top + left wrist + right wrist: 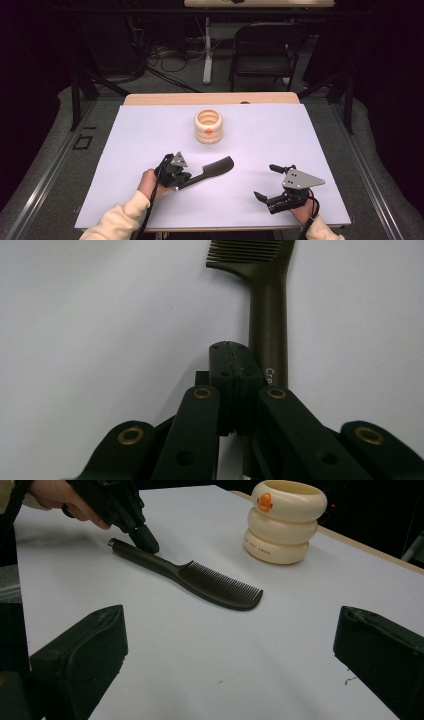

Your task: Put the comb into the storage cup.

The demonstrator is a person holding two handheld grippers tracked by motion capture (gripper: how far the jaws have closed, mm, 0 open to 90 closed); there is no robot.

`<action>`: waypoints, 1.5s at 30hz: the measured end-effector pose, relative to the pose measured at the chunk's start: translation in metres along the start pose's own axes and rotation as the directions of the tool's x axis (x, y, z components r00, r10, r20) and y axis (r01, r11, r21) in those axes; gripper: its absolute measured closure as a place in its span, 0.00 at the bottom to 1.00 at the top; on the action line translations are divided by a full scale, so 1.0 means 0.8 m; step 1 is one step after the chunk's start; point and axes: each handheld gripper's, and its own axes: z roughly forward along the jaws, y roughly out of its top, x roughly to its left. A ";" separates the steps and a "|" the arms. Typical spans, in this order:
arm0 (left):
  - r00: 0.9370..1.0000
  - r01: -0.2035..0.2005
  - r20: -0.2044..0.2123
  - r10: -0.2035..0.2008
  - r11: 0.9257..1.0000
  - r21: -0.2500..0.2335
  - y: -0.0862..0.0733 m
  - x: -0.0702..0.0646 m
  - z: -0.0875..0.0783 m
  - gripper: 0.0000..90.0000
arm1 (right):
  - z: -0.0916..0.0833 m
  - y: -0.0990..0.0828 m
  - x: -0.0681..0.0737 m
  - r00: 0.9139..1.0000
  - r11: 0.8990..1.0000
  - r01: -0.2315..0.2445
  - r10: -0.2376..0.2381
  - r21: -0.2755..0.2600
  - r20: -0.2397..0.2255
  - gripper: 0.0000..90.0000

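A wide white table (150, 125) with a pale wooden far edge carries everything in the scene, and beyond it stand a dark folding chair (262, 47) and cables on a grey floor. Near the middle of the far half sits a cream, ribbed plastic holder shaped like stacked rings, with a small orange duck emblem (208, 126); it stands upright and open at the top, well apart from the grippers. Closer to the person lies a dark brown plastic comb with a long straight handle (210, 171), flat on the table and angled toward the holder. It looks light, stiff and smooth, so it could slip or pivot when lifted; the thick handle seems the safest place to grip, since the fine teeth look easiest to bend. The left gripper (176, 181) has its jaws fully closed, tips touching or just beside the handle's end, and the comb is not seen between them. The right gripper (265, 182) rests well apart to the right, jaws spread wide and holding nothing. Nothing lies between the comb and the holder.
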 end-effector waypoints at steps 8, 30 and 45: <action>1.000 0.009 -0.014 -0.009 1.000 -0.019 0.000 0.000 -0.003 0.93 | 0.000 0.000 0.000 1.000 1.000 0.000 0.000 0.003 0.002 0.01; 0.993 0.035 -0.107 -0.043 0.996 -0.083 0.011 0.013 -0.035 0.11 | 0.000 0.000 0.000 1.000 1.000 -0.001 0.001 0.004 -0.005 0.01; 0.992 0.011 -0.123 -0.018 0.998 -0.060 0.024 0.003 -0.034 0.00 | 0.001 0.000 -0.001 1.000 1.000 -0.011 0.011 0.001 -0.006 0.00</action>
